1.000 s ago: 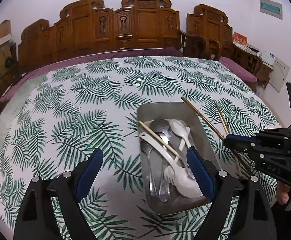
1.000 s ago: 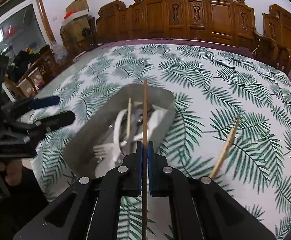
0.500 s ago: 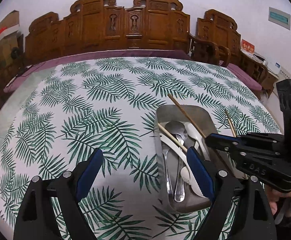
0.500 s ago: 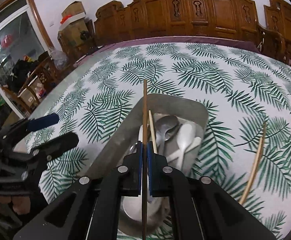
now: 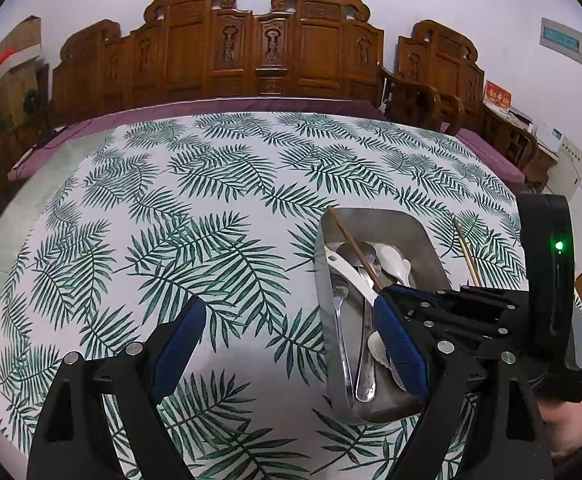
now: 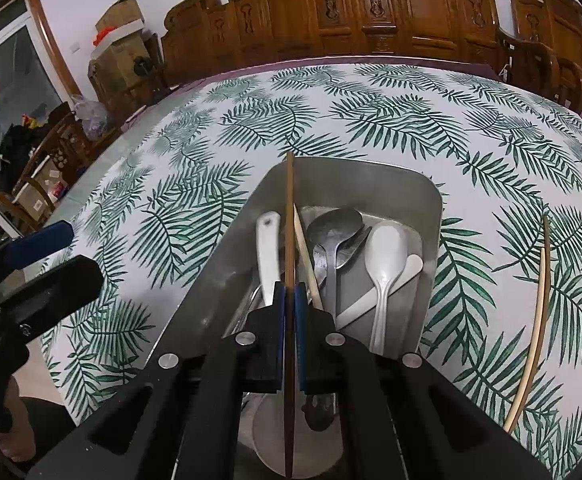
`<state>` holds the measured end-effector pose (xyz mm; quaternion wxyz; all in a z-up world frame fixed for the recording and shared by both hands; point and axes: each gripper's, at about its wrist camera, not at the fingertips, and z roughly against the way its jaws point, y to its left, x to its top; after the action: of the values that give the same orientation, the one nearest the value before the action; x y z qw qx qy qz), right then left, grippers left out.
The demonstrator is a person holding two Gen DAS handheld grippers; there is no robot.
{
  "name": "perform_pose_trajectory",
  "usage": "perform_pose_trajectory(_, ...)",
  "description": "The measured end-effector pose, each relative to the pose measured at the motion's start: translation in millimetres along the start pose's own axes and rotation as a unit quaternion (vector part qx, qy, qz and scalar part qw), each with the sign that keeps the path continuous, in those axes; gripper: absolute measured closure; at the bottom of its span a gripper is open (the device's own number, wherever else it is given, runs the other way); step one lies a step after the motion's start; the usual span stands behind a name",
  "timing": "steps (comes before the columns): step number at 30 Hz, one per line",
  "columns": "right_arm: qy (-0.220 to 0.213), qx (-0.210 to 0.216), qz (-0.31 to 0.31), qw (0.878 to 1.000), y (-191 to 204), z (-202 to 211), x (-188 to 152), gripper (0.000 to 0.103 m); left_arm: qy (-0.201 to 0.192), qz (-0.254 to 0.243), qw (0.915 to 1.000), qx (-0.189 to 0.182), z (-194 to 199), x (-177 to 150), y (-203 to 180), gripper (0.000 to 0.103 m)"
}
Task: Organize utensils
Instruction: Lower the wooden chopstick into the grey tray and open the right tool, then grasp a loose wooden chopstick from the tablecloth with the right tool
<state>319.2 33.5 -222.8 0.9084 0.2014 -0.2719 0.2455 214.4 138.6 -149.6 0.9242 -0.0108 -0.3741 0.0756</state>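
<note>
Held chopstick: a dark chopstick (image 6: 289,216) runs straight forward between the blue pads of the right gripper (image 6: 289,300), its far tip over the tray's far left rim; in the left wrist view it slants up-left from that gripper across the tray (image 5: 349,236).
Tray: metal tray (image 6: 371,176) on the leaf-print cloth (image 6: 391,108), directly under and ahead of the right gripper.
Tray contents: a pale chopstick (image 6: 307,260) just right of the held one, a metal spoon (image 6: 337,226), a white spoon (image 6: 385,252), a white handle (image 6: 267,248) at the left, other cutlery partly hidden.
Loose chopstick: a pale one (image 6: 539,308) lies on the cloth right of the tray, apart from it.
Right gripper pose: low over the tray's near end, pointing along its length.
Right jaws: pressed together, pinching the dark chopstick.
Left gripper: (image 5: 287,348) over bare cloth left of the tray, its right finger (image 5: 399,344) overlapping the tray's near part in view; contact unclear.
Left jaws: spread wide, holding nothing.
</note>
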Motion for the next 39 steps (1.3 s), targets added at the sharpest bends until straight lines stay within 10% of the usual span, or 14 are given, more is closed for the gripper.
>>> perform_pose_trajectory(19,-0.042,0.012,0.037,0.998,-6.5,41.3,-1.3,0.096,-0.003,-0.004,0.9999,-0.009,1.3,0.6,-7.2,0.021)
perform_pose_trajectory(39,-0.065,-0.086,0.019,0.994,-109.6,108.0,-17.0,0.090,-0.014,-0.034,0.9978,-0.056,1.1,1.9,-63.5,0.021)
